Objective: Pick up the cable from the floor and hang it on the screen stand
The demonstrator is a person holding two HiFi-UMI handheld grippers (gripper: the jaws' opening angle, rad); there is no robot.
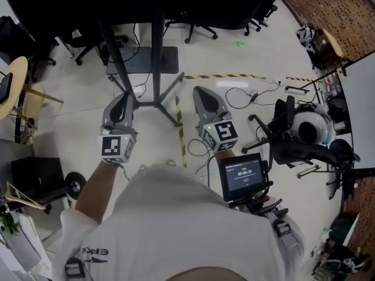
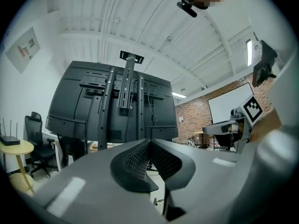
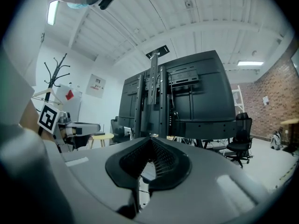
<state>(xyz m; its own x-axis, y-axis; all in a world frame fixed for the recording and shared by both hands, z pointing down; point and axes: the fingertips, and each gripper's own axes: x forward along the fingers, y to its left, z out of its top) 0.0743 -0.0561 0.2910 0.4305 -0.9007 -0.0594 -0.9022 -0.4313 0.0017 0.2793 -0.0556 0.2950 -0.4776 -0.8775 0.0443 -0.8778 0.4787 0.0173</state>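
In the head view a thin black cable (image 1: 241, 100) lies in loops on the pale floor, right of my right gripper (image 1: 203, 93). The screen stand (image 1: 157, 45) rises ahead between both grippers, its feet spread on the floor under the dark screen. My left gripper (image 1: 120, 104) hangs by the stand's left foot. Both grippers are held level and shut with nothing between their jaws. The left gripper view has its shut jaws before the screen's back (image 2: 112, 101). Seen from the right gripper, the screen's back (image 3: 196, 92) and the stand's upright posts (image 3: 154, 97) also lie beyond closed jaws.
Yellow-black tape (image 1: 222, 76) marks the floor beyond the stand. Another thin cable (image 1: 198, 150) curls near my feet. A black chair with a white round object (image 1: 304, 130) stands at the right, office chairs (image 1: 196, 28) behind the stand, a round wooden table (image 1: 16, 86) at the left.
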